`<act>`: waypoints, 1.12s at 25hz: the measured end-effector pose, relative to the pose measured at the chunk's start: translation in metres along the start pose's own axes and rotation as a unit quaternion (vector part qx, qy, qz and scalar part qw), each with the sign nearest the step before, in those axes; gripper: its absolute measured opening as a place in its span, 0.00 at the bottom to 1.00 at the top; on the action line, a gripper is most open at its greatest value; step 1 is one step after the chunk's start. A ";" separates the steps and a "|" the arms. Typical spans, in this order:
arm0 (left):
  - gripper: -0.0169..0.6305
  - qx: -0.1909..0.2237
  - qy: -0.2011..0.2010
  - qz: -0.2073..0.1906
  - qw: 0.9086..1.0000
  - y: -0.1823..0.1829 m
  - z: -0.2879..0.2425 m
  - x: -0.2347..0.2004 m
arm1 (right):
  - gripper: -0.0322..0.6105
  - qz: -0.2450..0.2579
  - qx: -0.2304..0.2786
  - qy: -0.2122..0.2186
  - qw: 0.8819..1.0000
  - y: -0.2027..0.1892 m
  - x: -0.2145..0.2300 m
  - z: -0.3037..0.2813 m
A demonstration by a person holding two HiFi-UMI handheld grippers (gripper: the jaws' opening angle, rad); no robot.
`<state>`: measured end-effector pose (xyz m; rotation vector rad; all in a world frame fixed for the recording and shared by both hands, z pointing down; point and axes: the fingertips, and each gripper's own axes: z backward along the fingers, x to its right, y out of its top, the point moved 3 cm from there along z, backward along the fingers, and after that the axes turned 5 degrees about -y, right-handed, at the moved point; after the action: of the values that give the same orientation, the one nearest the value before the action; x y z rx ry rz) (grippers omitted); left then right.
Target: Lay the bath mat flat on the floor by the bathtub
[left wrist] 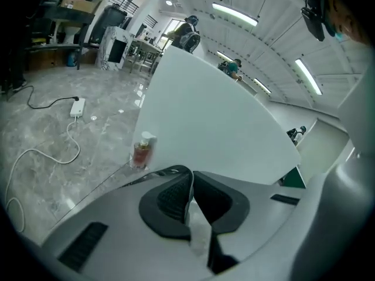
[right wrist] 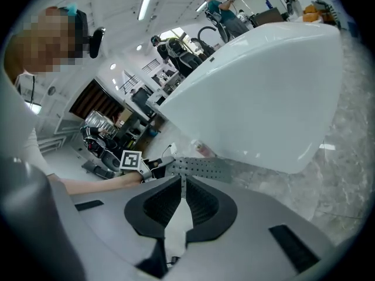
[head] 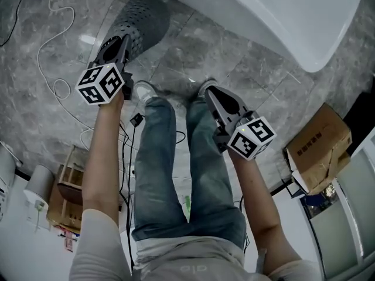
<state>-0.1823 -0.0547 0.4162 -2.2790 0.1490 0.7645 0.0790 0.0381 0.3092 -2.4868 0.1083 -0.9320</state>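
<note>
- Nearest to the head camera: two legs in blue jeans [head: 176,174] and white shoes [head: 144,91], standing on the grey marble floor [head: 35,119].
- At each side of the knees, one forearm with a gripper, both pointing forward and down toward the floor.
- Left gripper [head: 124,40]: jaws pressed together on a thin pale edge of the bath mat [head: 143,19], visible between the black pads [left wrist: 173,198] in the left gripper view.
- Right gripper [head: 210,91]: jaws closed in the same way on another part of the mat edge. In the right gripper view, a perforated strip of mat running from its tips across to the left gripper.
- Bath mat itself: grey, full of small holes, spread just beyond the left gripper's tips and close beside the bathtub [head: 275,16]. Probably low over the floor, but contact with it not clear from above.
- Past the mat, at the foot of the white tub, a small bottle [left wrist: 142,151] with reddish liquid.
- Farther left on the floor, a white cable [head: 50,51] with a plug block [left wrist: 77,107].
- To the right, away from the tub, a brown cardboard box [head: 319,142].
</note>
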 end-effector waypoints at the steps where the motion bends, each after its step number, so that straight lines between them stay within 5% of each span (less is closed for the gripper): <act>1: 0.07 0.001 0.003 0.005 1.000 -0.002 -0.004 -0.007 | 0.13 -0.002 0.001 -0.001 1.000 -0.001 0.000 -0.004; 5: 0.07 -0.006 0.017 0.023 1.000 -0.012 -0.012 -0.037 | 0.13 -0.005 -0.004 0.003 1.000 -0.010 -0.004 -0.021; 13: 0.11 -0.007 0.000 -0.008 1.000 -0.025 -0.014 -0.075 | 0.13 0.003 -0.035 0.011 0.999 -0.039 -0.002 -0.050; 22: 0.18 0.007 -0.027 0.045 0.999 -0.042 0.013 -0.113 | 0.16 0.011 -0.067 0.018 0.998 -0.071 -0.005 -0.102; 28: 0.32 -0.013 -0.027 0.041 0.999 -0.045 0.031 -0.134 | 0.26 0.023 -0.091 0.033 0.995 -0.080 -0.026 -0.142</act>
<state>-0.2928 -0.0156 0.5018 -2.2851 0.2099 0.8744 -0.0392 0.0565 0.4234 -2.6074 0.2840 -1.0268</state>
